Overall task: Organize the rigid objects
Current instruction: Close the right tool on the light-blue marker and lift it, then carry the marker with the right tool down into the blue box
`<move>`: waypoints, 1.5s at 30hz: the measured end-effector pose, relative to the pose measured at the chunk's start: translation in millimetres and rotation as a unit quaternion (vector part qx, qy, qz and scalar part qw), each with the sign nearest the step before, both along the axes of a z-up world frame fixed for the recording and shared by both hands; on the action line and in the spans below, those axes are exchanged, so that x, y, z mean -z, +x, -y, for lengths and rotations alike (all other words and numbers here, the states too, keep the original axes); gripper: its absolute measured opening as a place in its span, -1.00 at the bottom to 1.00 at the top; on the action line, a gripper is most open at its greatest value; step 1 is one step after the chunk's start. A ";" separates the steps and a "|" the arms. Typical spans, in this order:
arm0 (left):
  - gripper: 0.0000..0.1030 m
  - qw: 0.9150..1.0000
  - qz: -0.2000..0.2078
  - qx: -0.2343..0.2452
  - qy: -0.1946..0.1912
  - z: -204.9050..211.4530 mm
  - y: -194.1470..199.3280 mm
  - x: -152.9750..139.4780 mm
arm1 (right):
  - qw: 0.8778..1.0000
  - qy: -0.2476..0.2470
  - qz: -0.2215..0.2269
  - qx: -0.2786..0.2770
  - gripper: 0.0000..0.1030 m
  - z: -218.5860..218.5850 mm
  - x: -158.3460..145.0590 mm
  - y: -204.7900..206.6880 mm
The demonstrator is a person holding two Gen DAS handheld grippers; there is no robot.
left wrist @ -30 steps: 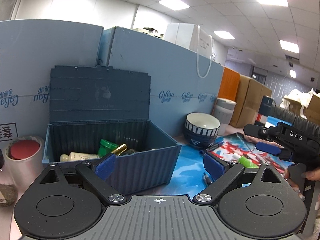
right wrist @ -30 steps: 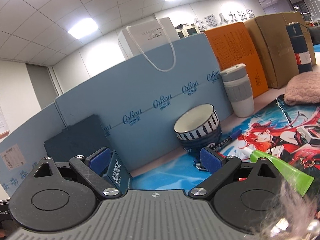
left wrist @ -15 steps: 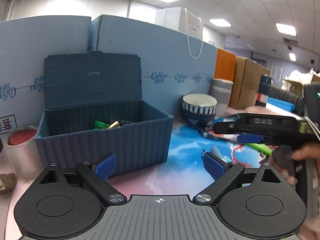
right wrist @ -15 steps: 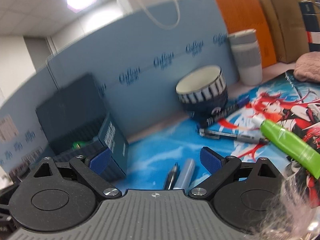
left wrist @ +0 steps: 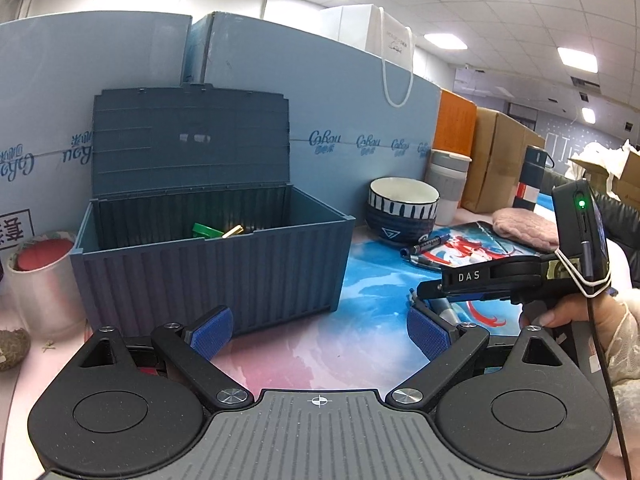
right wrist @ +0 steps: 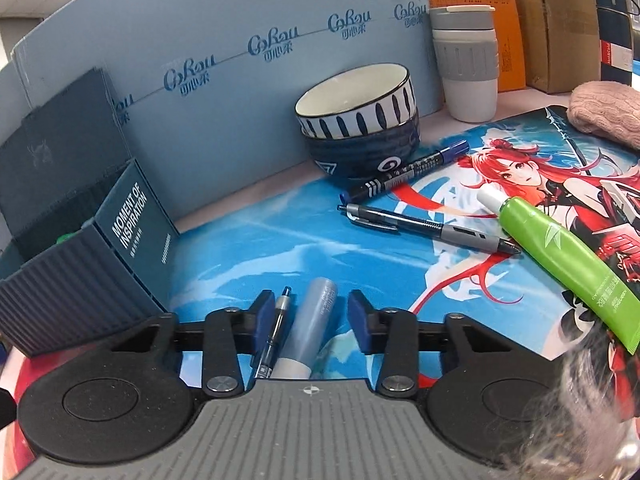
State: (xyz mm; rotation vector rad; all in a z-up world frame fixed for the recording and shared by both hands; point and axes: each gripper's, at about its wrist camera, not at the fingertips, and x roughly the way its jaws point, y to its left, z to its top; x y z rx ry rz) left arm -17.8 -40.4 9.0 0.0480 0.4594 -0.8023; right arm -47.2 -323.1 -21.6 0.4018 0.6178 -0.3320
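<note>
The right gripper [right wrist: 308, 312] is low over the blue part of the desk mat [right wrist: 248, 248], near the mat's front edge. Its jaws are closing. Two things lie between them: a pale blue tube [right wrist: 310, 320] and a thin pen [right wrist: 276, 328]. The left pad looks like it is touching the pen. The right pad is not on the tube yet, so nothing is held so far.

The left gripper [left wrist: 320, 326] is wide and holds nothing. It hangs in front of the open blue box [left wrist: 212, 264], which sits by the back left of the desk. Some small things are already in the box.

Here is what could go wrong. The jaws may squeeze the pen and the tube together. Both are round and smooth, so one may roll or pop out when lifted. The pen is thin and may slip and drop on the mat.

More things wait on the mat: a black marker [right wrist: 408, 172], another pen [right wrist: 428, 228] and a green tube [right wrist: 560, 268]. The bowls [right wrist: 356, 120] stand at the mat's back edge.
</note>
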 end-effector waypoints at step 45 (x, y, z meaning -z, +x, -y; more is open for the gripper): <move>0.86 0.977 -0.063 -0.124 -0.163 -99.1 83.0 -47.9 | 0.963 0.085 0.201 -0.156 -0.69 -131.2 -86.0 95.9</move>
